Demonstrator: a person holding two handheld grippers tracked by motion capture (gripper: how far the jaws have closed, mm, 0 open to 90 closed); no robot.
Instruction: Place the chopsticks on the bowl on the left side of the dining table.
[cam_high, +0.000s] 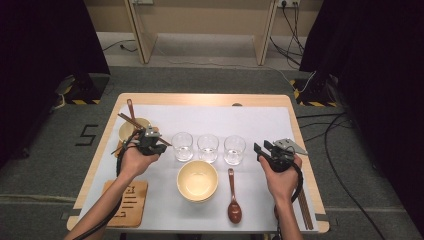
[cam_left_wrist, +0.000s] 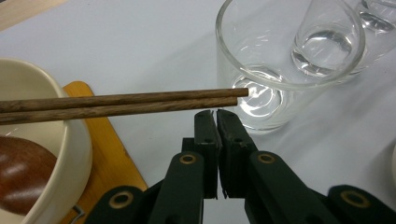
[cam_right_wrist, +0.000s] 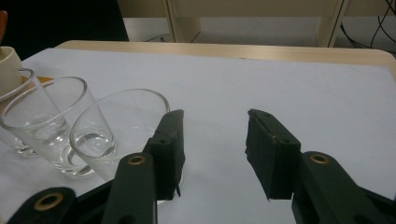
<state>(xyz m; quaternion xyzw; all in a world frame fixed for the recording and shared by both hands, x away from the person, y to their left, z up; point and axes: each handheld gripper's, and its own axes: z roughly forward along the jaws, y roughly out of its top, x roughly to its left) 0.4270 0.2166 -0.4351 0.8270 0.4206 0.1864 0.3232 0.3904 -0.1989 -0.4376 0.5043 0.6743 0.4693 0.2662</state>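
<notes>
A pair of brown chopsticks (cam_left_wrist: 126, 102) lies across the cream bowl (cam_left_wrist: 70, 140) at the left, its free end reaching toward the nearest glass (cam_left_wrist: 261, 60). My left gripper (cam_left_wrist: 215, 112) is shut right under the chopsticks, with nothing between its pads; whether the tips touch the sticks I cannot tell. In the high view this gripper (cam_high: 161, 147) sits between the bowl (cam_high: 125, 131) and the left glass (cam_high: 182, 146). My right gripper (cam_right_wrist: 215, 135) stands open over bare white mat, a glass (cam_right_wrist: 116, 126) just left of its jaws. From above, the right gripper (cam_high: 262, 148) is right of the third glass (cam_high: 234, 149).
A brown spoon (cam_left_wrist: 21, 177) rests in the left bowl, which stands on a wooden coaster (cam_left_wrist: 109, 158). A second cream bowl (cam_high: 197, 181), a spoon (cam_high: 233, 202), a middle glass (cam_high: 208, 147), another pair of chopsticks (cam_high: 305, 209) and a wooden board (cam_high: 129, 202) lie on the mat (cam_high: 220, 117).
</notes>
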